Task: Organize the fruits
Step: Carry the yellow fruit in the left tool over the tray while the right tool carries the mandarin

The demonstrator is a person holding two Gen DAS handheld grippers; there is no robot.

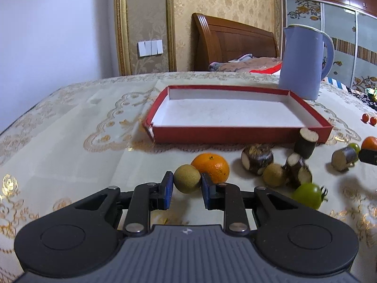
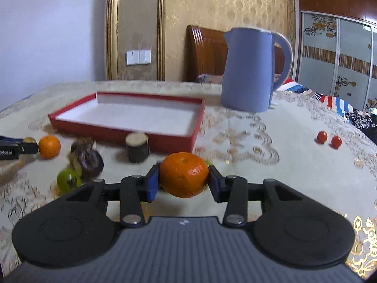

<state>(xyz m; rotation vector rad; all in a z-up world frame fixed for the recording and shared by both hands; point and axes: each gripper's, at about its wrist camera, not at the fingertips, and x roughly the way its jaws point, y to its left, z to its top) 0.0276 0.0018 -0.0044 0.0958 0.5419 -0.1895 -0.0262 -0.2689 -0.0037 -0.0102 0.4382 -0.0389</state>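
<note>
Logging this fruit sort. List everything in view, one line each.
Tray: one, red with white inside, mid-table, nothing in it.
Kettle: one, blue, behind tray.
Oranges: two; orange held, second orange on cloth.
Tan fruit: two; tan fruit held.
Green tomatoes: at least two; green tomato near front.
Cherry tomatoes: two, red, far right.
Dark cut stalk pieces: several, before tray.
Tablecloth: cream, gold pattern.
Left gripper: shut on tan fruit.
Right gripper: shut on orange.
</note>
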